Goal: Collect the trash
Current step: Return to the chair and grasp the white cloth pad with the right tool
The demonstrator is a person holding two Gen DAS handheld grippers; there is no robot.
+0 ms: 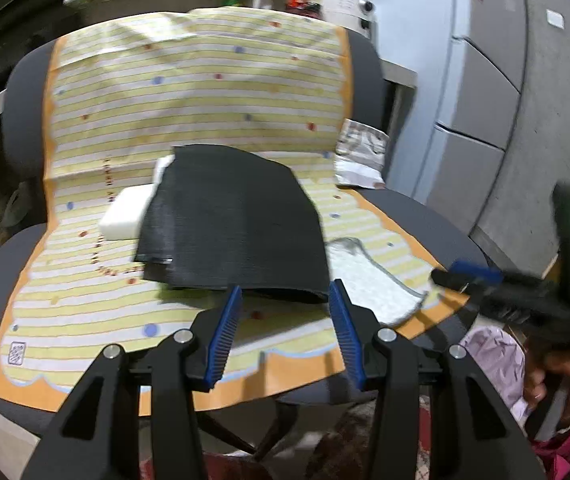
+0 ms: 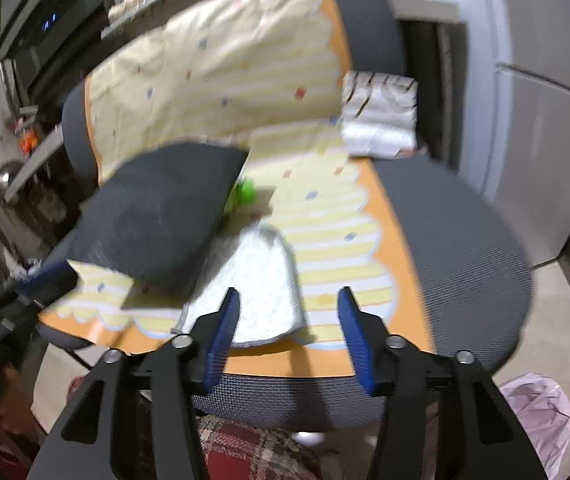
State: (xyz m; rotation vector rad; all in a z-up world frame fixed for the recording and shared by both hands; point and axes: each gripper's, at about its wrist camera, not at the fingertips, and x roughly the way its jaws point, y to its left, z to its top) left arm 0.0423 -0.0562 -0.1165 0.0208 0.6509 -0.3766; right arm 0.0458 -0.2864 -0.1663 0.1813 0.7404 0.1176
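Gaping empty, both grippers, left (image 1: pixel 285 300) and right (image 2: pixel 289 304), at the striped cloth's (image 1: pixel 189 100) front edge.

The left wrist camera is looking forward between its own blue-padded fingers (image 1: pixel 225 332), facing the grey office chair (image 1: pixel 25 92) squarely from the seat's front edge, close and slightly above. The right wrist camera is looking along its fingers (image 2: pixel 221 340) from the chair's (image 2: pixel 465 240) front right corner, angling left across the seat. Both views are sharing the striped yellow cloth (image 1: pixel 189 92), the black sheet (image 1: pixel 233 220), the white towel (image 1: pixel 369 276) and the crumpled wrapper (image 1: pixel 361 156) beside the chair's backrest.
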